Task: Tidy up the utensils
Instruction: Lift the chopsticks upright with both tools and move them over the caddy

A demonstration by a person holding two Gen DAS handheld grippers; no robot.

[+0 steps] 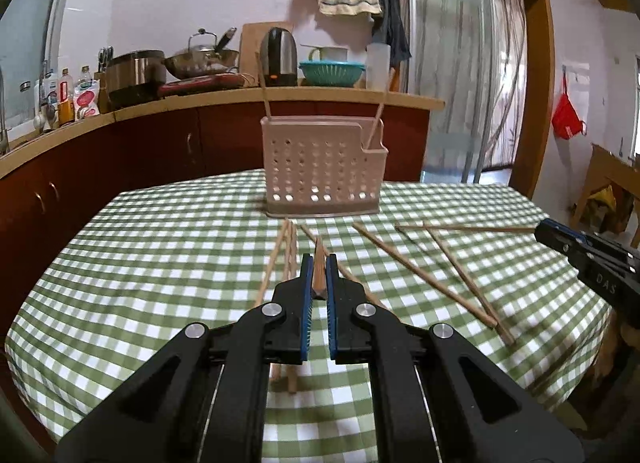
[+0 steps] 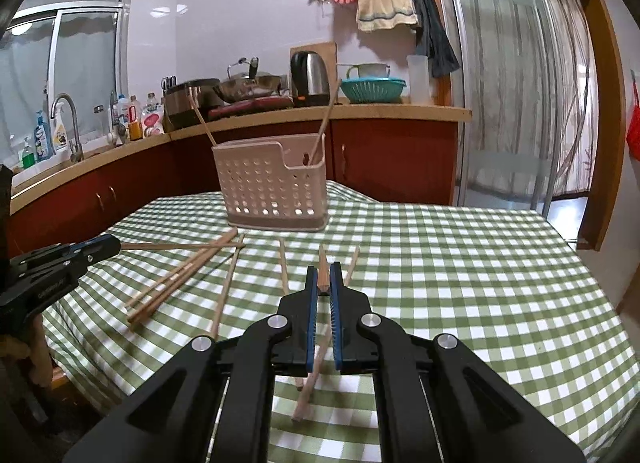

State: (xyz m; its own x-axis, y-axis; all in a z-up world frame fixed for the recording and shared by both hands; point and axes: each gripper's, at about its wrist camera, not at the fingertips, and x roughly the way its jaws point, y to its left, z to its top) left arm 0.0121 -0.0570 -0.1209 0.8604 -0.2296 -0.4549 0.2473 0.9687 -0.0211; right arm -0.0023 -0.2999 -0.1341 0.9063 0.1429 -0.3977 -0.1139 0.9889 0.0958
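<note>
Left claw pinches 1 brown wooden chopstick. Right claw pinches another wooden chopstick. Ahead of both: pink perforated plastic caddy.

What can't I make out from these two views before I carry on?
- Holder inside, both views: its walls hide how far the two chopsticks standing in it reach down.
- Loose chopsticks, left view: the left gripper covers their middle.
- Right gripper, left view: cut off by the right edge.
- Bottle labels, right view: too small.
</note>
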